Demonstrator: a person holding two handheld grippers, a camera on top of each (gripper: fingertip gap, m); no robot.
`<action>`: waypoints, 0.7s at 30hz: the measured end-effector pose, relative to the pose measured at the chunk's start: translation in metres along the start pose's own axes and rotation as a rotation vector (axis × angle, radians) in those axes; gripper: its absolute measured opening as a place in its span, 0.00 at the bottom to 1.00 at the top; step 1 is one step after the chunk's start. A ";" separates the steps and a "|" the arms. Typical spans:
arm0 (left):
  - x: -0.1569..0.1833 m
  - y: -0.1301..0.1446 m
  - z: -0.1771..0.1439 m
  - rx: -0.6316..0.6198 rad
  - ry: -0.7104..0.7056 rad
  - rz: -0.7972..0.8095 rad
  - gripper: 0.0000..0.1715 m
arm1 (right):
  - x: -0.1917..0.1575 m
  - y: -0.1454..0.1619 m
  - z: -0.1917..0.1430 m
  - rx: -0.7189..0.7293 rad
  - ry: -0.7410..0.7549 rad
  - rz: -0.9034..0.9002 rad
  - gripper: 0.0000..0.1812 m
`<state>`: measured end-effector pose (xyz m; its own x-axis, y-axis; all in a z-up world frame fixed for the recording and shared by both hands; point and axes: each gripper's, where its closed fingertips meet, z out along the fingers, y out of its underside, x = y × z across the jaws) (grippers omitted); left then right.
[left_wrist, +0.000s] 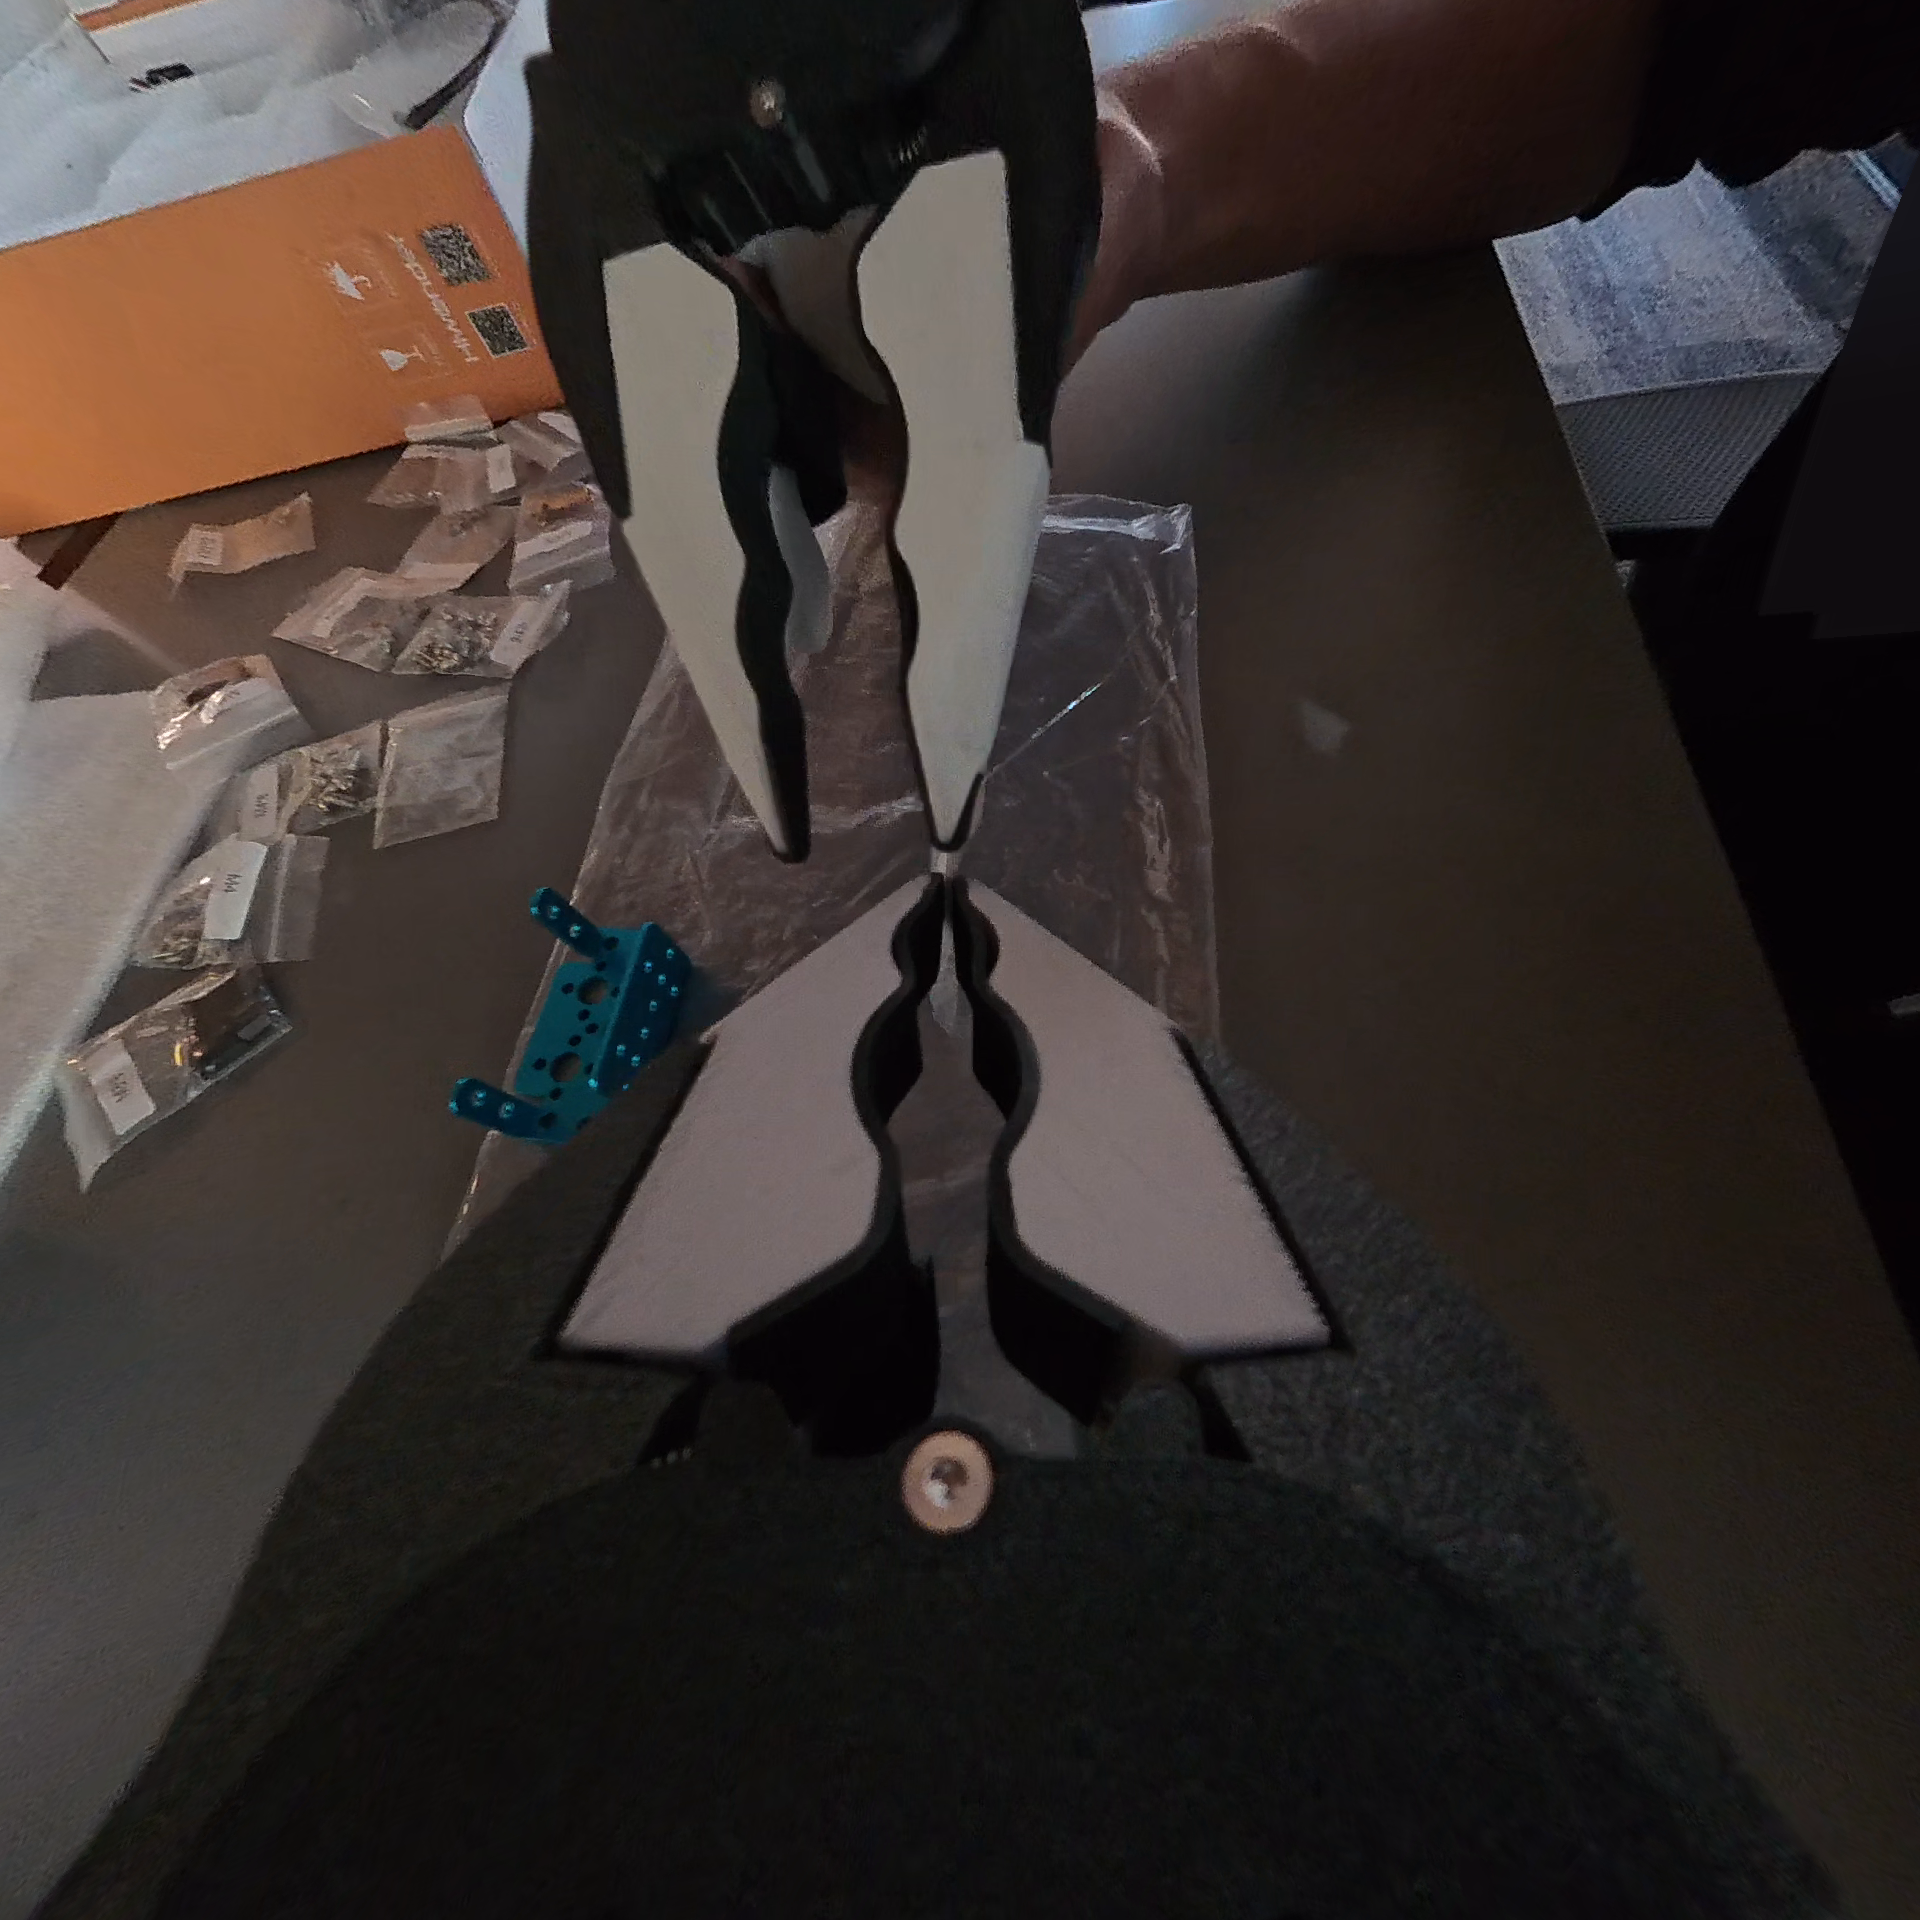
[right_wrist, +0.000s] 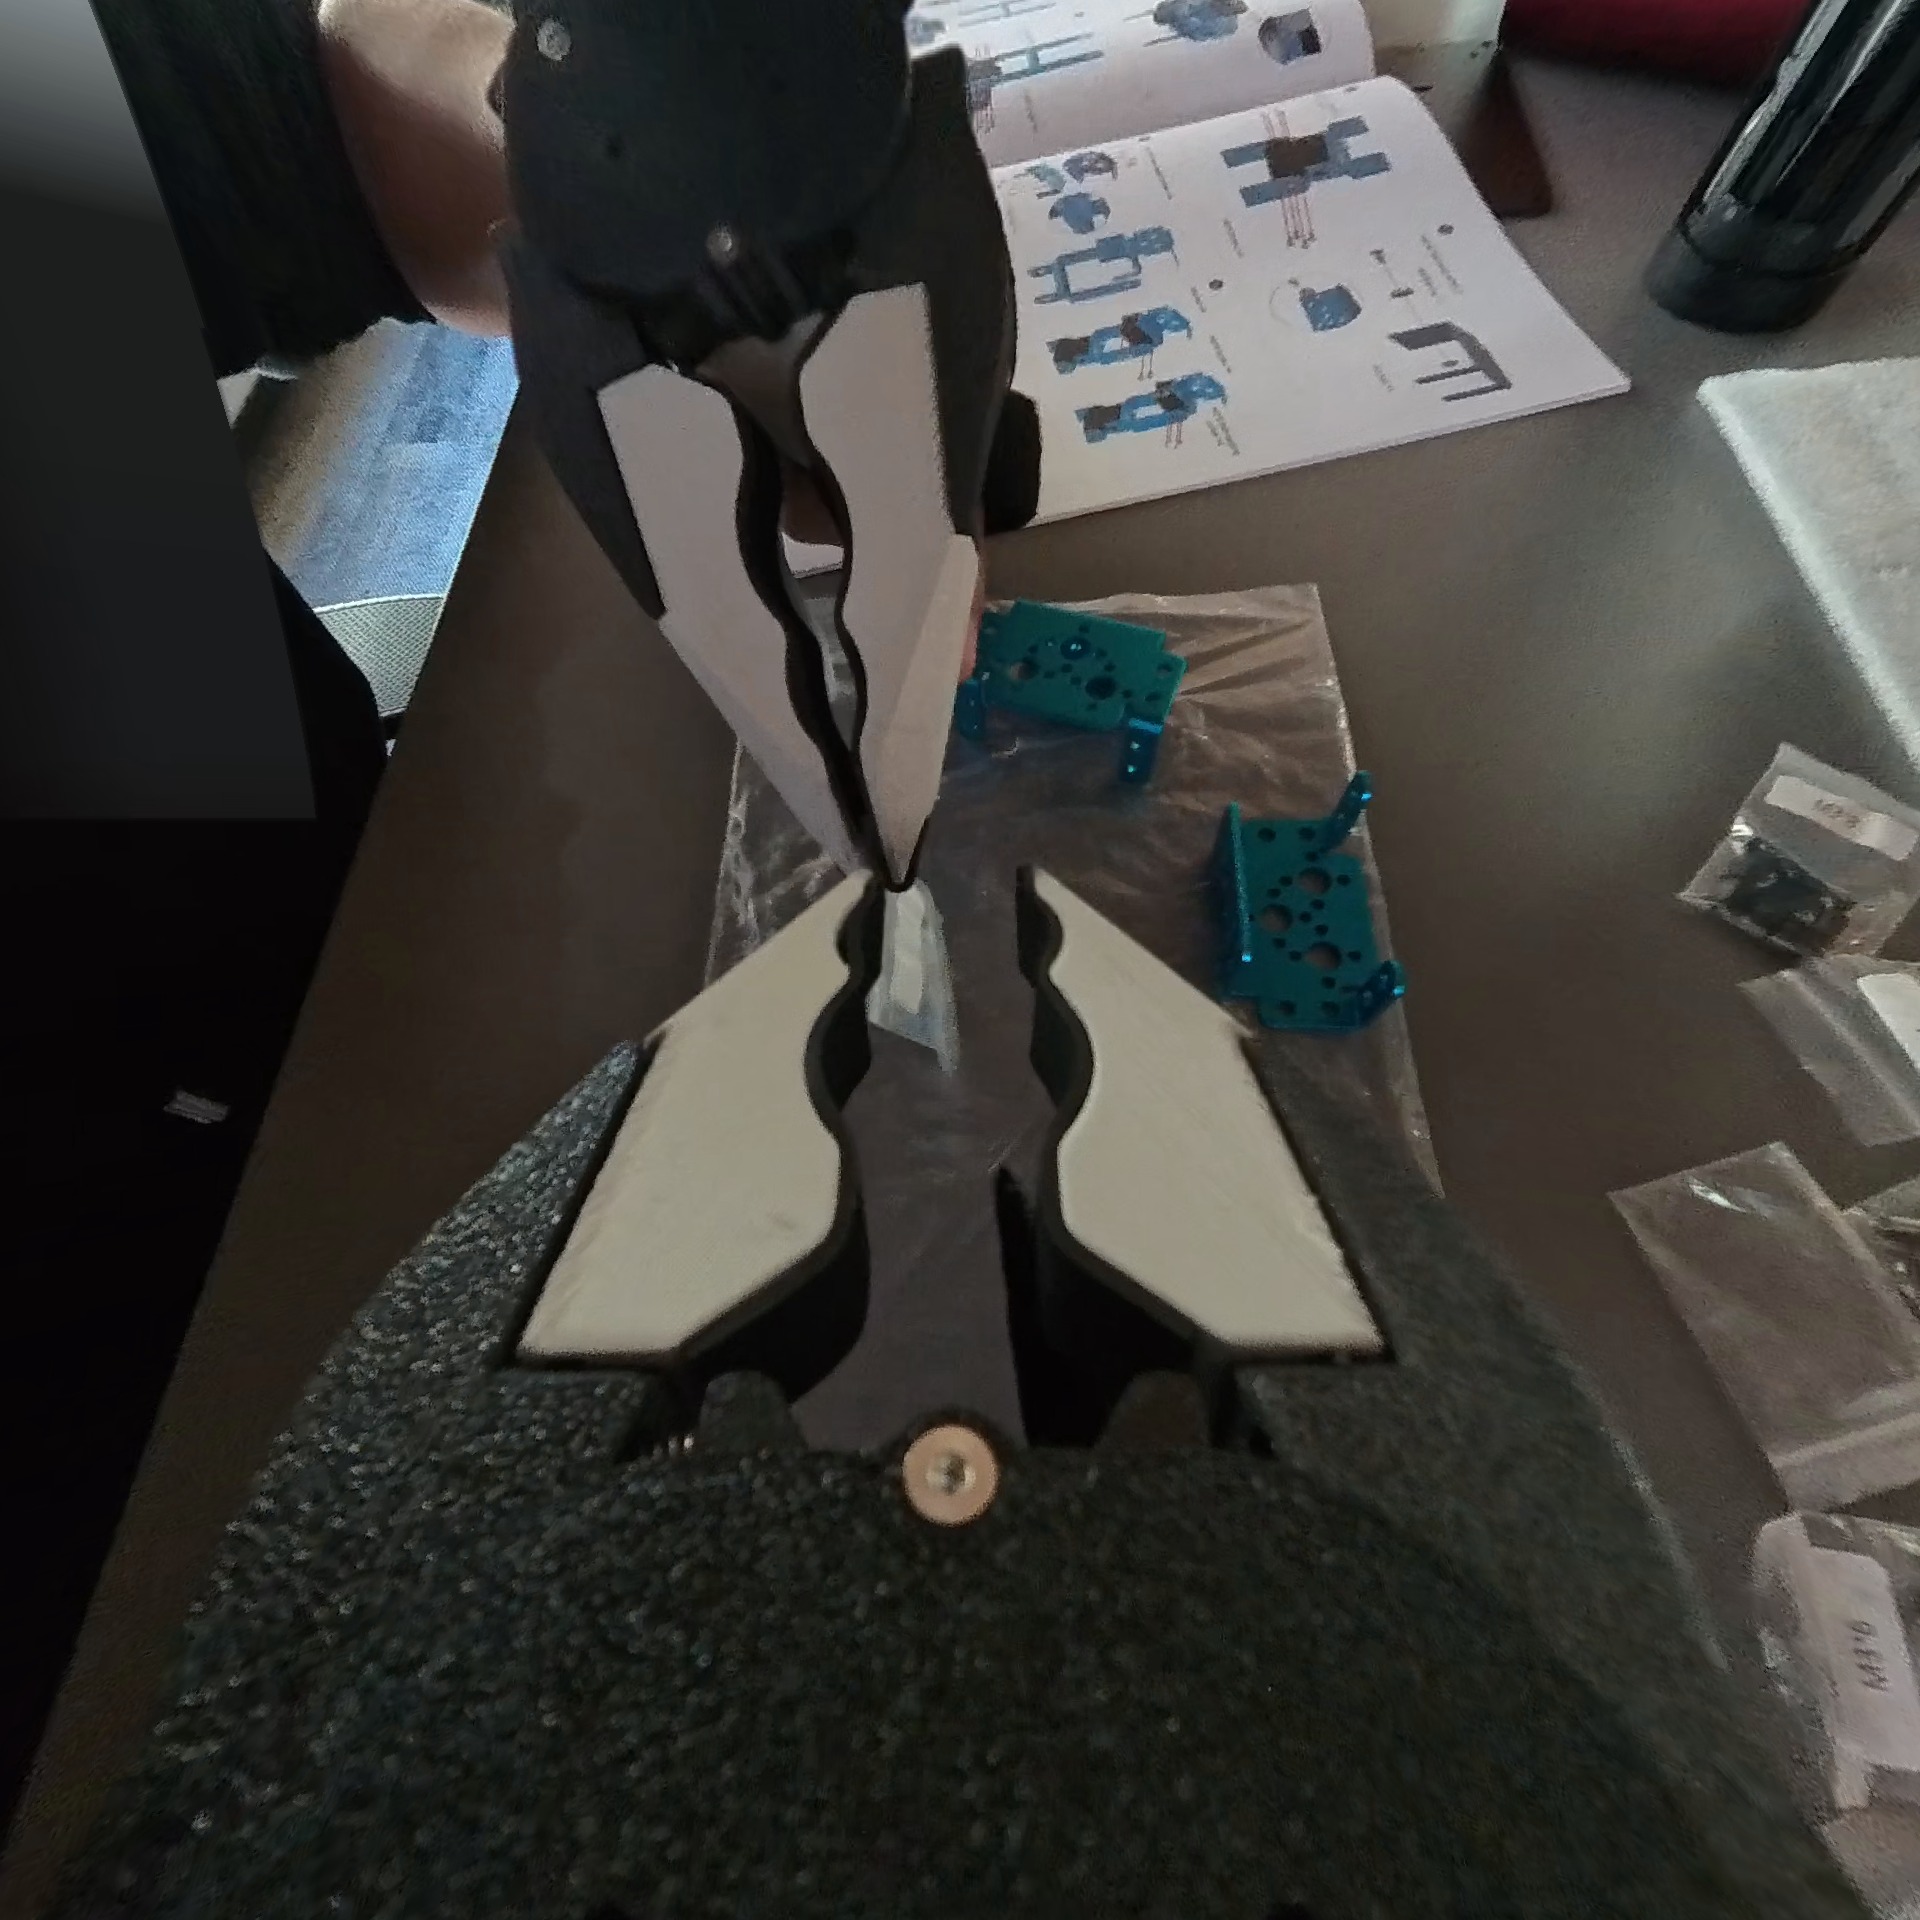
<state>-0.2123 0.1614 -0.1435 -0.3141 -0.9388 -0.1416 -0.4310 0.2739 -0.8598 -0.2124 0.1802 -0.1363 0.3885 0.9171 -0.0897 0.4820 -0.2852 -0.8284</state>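
We pinch a small clear packet in our clenched left gripper, the right gripper spread open about it, above a plastic bag bearing blue brackets.

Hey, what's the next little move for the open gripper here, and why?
Probably close the right gripper on the clear plastic strip. The left gripper is shut on one end of it, and the strip sits between the right one's open fingers, close to one of them.
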 end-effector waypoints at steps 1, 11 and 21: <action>0.000 0.000 0.000 0.001 -0.001 -0.001 0.01 | 0.000 -0.001 0.000 0.003 -0.001 0.003 0.14; -0.002 0.002 0.000 -0.007 -0.008 -0.001 0.01 | -0.001 -0.003 0.001 0.024 -0.021 0.021 0.14; -0.002 0.001 0.000 -0.001 -0.001 -0.011 0.01 | 0.003 -0.002 -0.001 0.021 -0.010 0.027 0.14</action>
<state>-0.2122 0.1633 -0.1437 -0.3086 -0.9420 -0.1323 -0.4358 0.2636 -0.8606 -0.2116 0.1830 -0.1342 0.3931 0.9119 -0.1176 0.4545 -0.3039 -0.8373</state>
